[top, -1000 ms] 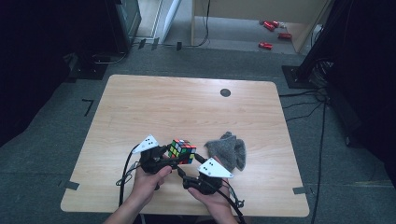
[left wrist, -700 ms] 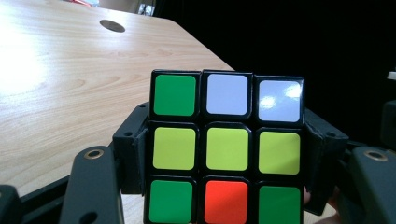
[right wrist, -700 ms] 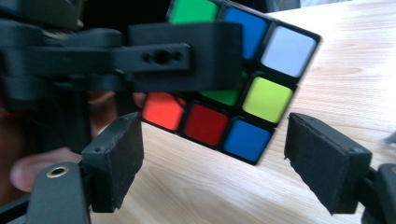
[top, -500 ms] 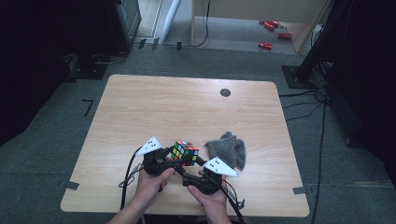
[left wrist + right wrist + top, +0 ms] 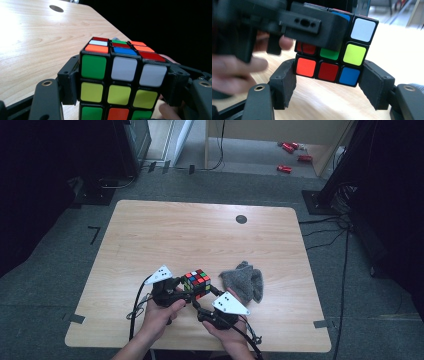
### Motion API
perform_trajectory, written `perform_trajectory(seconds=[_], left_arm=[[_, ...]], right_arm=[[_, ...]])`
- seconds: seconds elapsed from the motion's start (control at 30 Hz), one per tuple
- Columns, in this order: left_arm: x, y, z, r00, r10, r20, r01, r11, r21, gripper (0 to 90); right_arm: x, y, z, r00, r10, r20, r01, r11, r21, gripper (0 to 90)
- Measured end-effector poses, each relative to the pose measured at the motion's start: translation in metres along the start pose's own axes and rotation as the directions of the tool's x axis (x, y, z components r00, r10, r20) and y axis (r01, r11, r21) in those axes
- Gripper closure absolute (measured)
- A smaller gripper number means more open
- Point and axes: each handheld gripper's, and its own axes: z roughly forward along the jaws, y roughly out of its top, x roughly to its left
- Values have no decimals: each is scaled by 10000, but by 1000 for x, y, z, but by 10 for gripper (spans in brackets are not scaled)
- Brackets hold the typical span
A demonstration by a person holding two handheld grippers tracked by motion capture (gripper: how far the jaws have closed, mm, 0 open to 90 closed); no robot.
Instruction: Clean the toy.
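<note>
1. Cube position: the puzzle cube point(image 5: 196, 282) is held above the table point(image 5: 200, 240), near the front edge and about midway between the front corners.
2. Left gripper point(image 5: 181, 292): its jaws are clamped on two opposite sides of the cube. In the left gripper view the pads press the cube point(image 5: 120, 82) at the level of the top and middle rows.
3. Right gripper point(image 5: 202, 306): its jaws stand apart. In the right gripper view they flank the bottom row of the cube point(image 5: 332, 62); a narrow gap shows on the left side, and contact on the right side cannot be told.
4. Cube attitude: slightly tilted in the right gripper view.
5. Grey cloth point(image 5: 245, 282): lies crumpled on the table just right of the cube, toward the front right corner.
6. Dark round hole point(image 5: 241, 219): near the far edge, well apart from the cube.
</note>
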Motion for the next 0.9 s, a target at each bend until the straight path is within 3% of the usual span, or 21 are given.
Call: perform_trajectory(seconds=[0.17, 0.4, 0.47, 0.53, 0.63, 0.67, 0.73, 0.8, 0.83, 0.9], left_arm=[[1, 2, 0, 9998, 178, -3, -177, 9992, 361, 313], [0, 2, 0, 9995, 308, 8, -308, 9987, 409, 313], [-3, 1, 0, 9978, 651, -143, -645, 9973, 347, 327], [-4, 1, -1, 9952, 946, -262, -938, 9951, 318, 338], [-1, 4, -7, 9953, 862, -438, -865, 9963, -32, 339], [2, 5, -9, 9956, 807, -471, -811, 9967, -54, 339], [9, 8, -14, 9957, 691, -622, -704, 9974, -182, 339], [13, 9, -17, 9957, 573, -722, -594, 9979, -273, 339], [15, 9, -18, 9955, 566, -765, -591, 9978, -310, 339], [16, 10, -19, 9939, 684, -862, -711, 9971, -281, 339]], right_arm=[[-3, -1, -1, 9955, -945, -89, 945, 9955, 30, 334], [-2, -3, -1, 9674, -2533, 40, 2533, 9674, 27, 334], [-4, -3, -2, 9634, -2681, 3, 2681, 9634, 5, 334], [-7, -2, -2, 9664, -2556, -274, 2557, 9667, 11, 332], [-18, 3, -5, 9727, -2222, -668, 2238, 9745, 179, 230], [-23, 5, -8, 9755, -2094, -680, 2112, 9772, 210, 249], [-35, 7, -14, 9820, -1862, -327, 1867, 9823, 146, 255], [-51, 9, -19, 9880, -1498, 387, 1488, 9885, 273, 276], [-59, 9, -20, 9861, -1345, 978, 1306, 9904, 457, 293], [-77, 5, -21, 9697, -1151, 2155, 943, 9900, 1046, 311]])
